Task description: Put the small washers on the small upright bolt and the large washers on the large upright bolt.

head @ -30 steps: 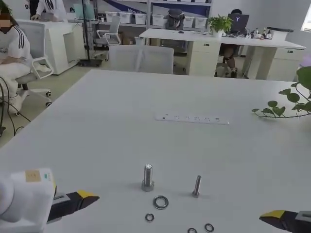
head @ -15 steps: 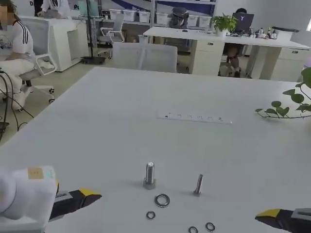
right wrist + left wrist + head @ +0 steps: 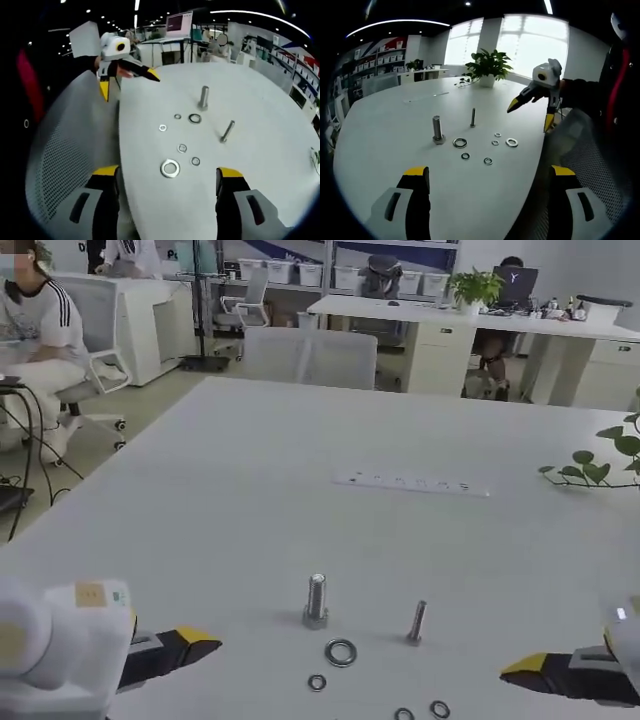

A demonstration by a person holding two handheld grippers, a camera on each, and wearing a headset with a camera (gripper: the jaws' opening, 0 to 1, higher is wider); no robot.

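Both bolts stood upright on their heads on the white surface [image 3: 250,490], long axes vertical, the large bolt [image 3: 316,600] to the left of the small bolt [image 3: 417,622]. Every washer lay flat and loose on the near side of them, none threaded yet. The left gripper [image 3: 129,86] and the right gripper [image 3: 530,117] hung off the near edge with jaws spread wide and empty. In the right gripper view one large washer [image 3: 170,168] lay just ahead between that gripper's own jaws, so we judged the right the nearer for the first pick. The second large washer [image 3: 340,651] lay close in front of the large bolt. The head view gave us one large and three small washers, the gripper views two large and four small.
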